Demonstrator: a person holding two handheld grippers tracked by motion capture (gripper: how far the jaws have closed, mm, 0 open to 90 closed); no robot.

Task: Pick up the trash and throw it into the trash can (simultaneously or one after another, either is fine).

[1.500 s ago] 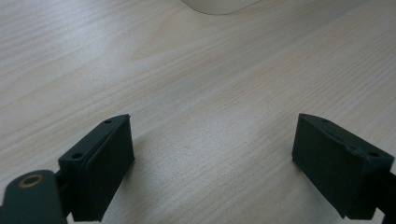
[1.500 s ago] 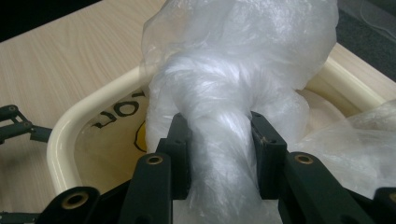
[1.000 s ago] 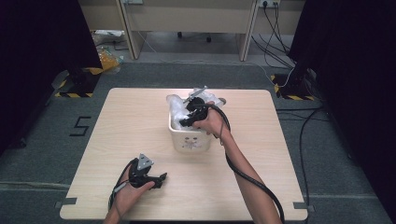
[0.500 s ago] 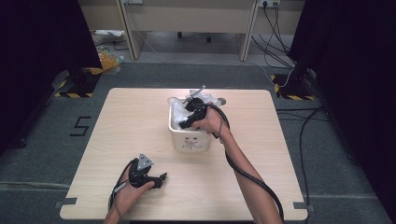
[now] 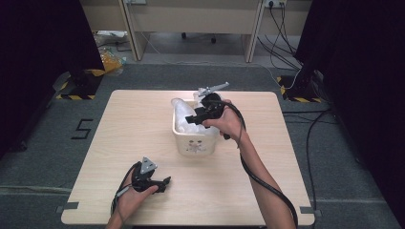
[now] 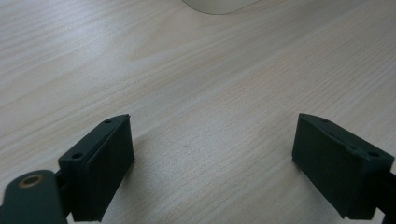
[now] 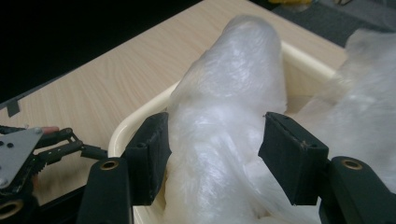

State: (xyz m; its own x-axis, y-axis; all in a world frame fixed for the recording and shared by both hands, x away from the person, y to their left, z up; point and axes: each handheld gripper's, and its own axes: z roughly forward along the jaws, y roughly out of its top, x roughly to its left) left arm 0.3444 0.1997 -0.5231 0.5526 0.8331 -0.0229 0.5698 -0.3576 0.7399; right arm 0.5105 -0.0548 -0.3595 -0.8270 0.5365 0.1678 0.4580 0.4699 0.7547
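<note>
While the left gripper [image 5: 162,182] is sitting spread and empty on the near bench [image 5: 143,119], the right gripper [image 7: 212,154], jaws just opening around the clear plastic bag [image 7: 224,121] without pinching it, is hovering over the cream bin [image 5: 193,143] mid-bench, so stuffing looks mostly done.

One bin [image 5: 193,143]; two grippers [image 5: 191,118]

Right gripper [image 5: 190,119] rose; jaws opening round bag [image 7: 224,116].

Bin [image 5: 193,143] mid table [image 5: 119,124], plastic bag [image 5: 184,117] in it; R gripper [image 5: 191,118] over bin, L gripper [image 5: 165,182] on table nr front edge.
</note>
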